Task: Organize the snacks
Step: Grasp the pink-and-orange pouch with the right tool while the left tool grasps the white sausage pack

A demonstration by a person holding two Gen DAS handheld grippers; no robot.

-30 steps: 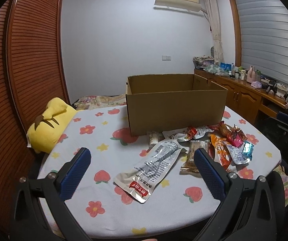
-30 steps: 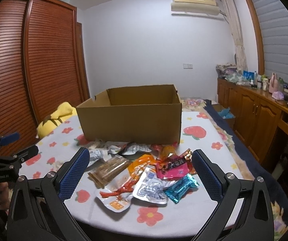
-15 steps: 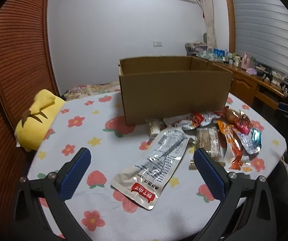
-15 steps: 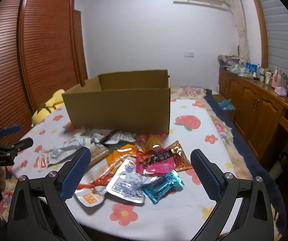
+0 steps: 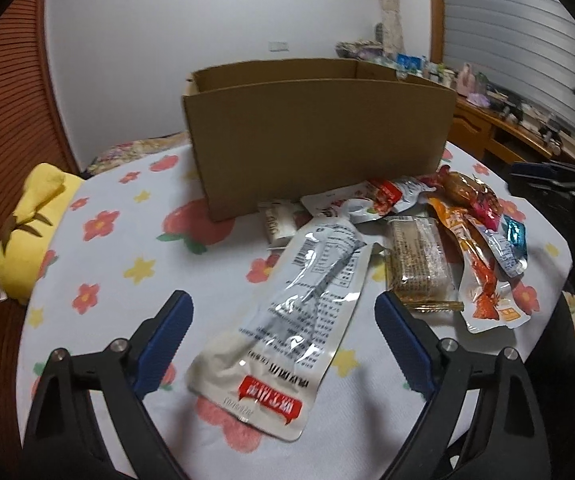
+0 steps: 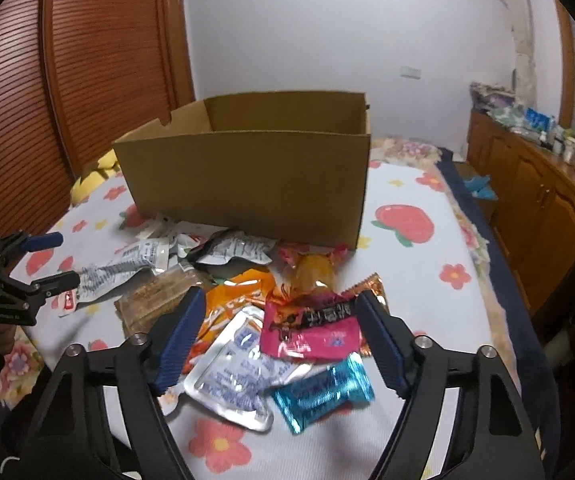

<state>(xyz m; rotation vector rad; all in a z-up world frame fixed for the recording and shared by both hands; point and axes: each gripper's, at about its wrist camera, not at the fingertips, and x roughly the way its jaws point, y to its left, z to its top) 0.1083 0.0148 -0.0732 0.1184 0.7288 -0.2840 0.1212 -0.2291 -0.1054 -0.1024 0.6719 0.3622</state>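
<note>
Left tongs and right tongs, both apart, just narrowing, empty; slick overlapping pink packet at 12 o'clock may slip.

One cardboard box, about ten snack packets.

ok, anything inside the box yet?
Only bare inner walls of the box show. Its near wall hides the floor, so contents cannot be told. The snacks lie on the table in front.
</note>
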